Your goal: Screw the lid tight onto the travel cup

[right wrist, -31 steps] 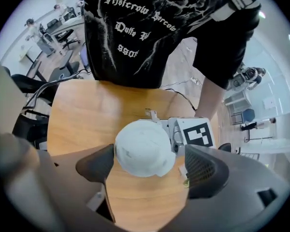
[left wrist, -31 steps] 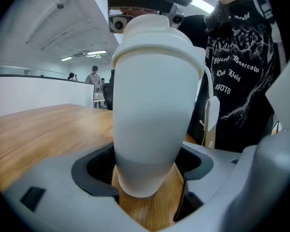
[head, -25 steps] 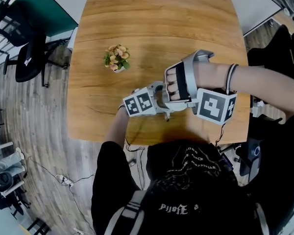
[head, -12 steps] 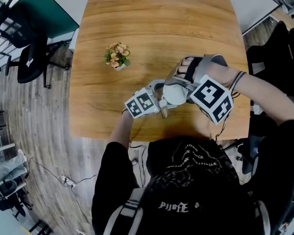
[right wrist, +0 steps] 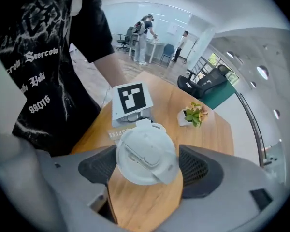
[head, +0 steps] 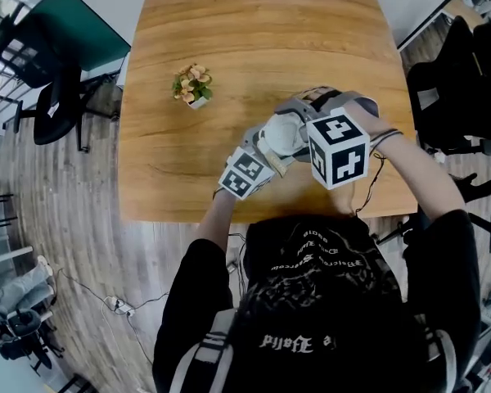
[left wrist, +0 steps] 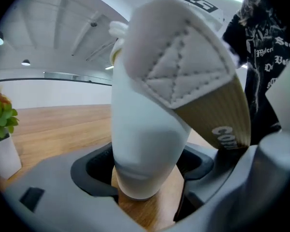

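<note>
White travel cup (left wrist: 144,129) clamped in left gripper (left wrist: 146,178); right gripper (right wrist: 148,170) jaws pinch lid (right wrist: 144,151). Tightening step; next likely needs further twist.

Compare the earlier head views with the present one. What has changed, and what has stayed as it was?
The right hand-held gripper, closed on the lid, has rolled round it: its marker cube swung from below the wrist up over the hand. The left hand-held gripper kept its hold on the travel cup. Nothing was let go; the potted plant stayed put on the table.
</note>
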`<action>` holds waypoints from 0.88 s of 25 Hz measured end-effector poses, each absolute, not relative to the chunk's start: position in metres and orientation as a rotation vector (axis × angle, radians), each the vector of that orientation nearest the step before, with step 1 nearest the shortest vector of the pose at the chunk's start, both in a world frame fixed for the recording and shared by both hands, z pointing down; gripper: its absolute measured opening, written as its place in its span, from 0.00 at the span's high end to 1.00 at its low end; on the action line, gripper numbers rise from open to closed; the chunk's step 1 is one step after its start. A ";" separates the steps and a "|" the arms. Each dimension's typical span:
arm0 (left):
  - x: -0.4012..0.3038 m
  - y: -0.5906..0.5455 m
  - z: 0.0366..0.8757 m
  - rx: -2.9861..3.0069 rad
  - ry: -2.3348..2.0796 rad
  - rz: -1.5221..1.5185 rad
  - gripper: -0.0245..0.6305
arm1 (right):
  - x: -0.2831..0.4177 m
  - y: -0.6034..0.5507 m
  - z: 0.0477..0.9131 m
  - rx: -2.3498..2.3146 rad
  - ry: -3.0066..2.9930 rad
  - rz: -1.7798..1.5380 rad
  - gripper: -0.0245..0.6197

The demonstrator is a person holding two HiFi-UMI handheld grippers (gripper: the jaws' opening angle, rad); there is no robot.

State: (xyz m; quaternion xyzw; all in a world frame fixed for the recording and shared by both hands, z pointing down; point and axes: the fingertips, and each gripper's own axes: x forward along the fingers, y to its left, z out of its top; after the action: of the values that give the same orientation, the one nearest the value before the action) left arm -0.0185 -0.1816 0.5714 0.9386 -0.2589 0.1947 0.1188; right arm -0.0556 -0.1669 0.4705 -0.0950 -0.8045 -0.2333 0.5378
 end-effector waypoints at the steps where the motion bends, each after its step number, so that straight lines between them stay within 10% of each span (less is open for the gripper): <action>1: -0.019 -0.181 0.572 2.728 -0.792 0.576 0.36 | -0.056 -0.166 0.470 -0.188 -1.931 -0.528 0.33; 22: -0.018 -0.190 0.574 2.654 -1.100 0.489 0.35 | -0.055 -0.174 0.450 0.812 -2.431 -0.090 0.33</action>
State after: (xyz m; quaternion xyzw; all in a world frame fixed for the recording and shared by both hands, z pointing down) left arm -0.0181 -0.1899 0.5737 0.9049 -0.3749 0.1668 0.1133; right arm -0.0550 -0.1736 0.4501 0.3034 -0.9088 -0.0337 0.2846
